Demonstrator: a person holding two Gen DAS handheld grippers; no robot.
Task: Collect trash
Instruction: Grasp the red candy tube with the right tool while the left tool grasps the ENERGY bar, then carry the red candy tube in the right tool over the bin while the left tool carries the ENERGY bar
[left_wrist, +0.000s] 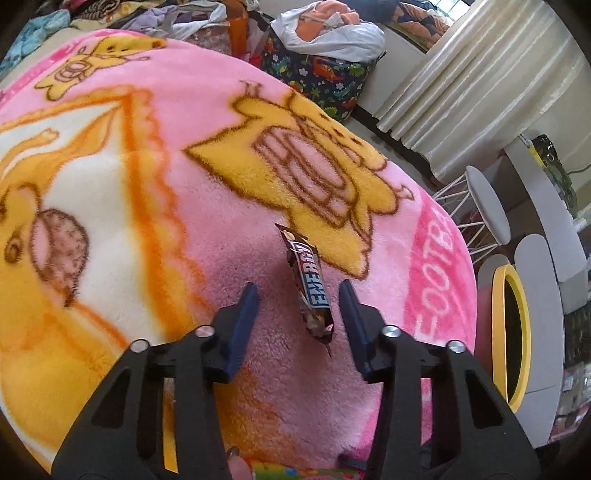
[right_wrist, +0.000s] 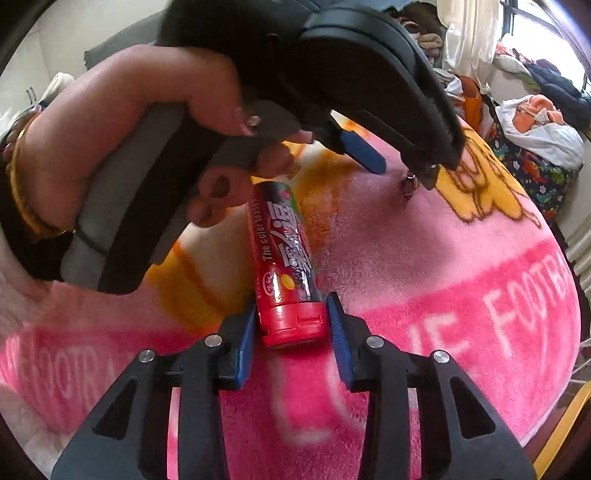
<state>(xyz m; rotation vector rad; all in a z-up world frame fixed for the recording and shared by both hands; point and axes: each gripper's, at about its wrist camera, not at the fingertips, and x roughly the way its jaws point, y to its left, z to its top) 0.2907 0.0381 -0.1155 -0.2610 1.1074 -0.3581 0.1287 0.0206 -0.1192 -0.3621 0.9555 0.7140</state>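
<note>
I see the big pink fleece blanket with yellow cartoon figures spread under both tools. My left gripper stands wide, its blue fingers apart on either side of the dark crinkled "Energy" candy-bar wrapper lying on the fleece, touching neither. My right gripper is closed on the cap end of the red plastic candy tube. A hand with the other tool fills that view's top.

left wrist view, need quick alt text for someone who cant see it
The open left gripper hovers over a dark crinkled snack wrapper printed ENERGY, which lies between its two blue fingertips on a fluffy pink and yellow cartoon blanket. A yellow-rimmed bin stands to the right.
</note>
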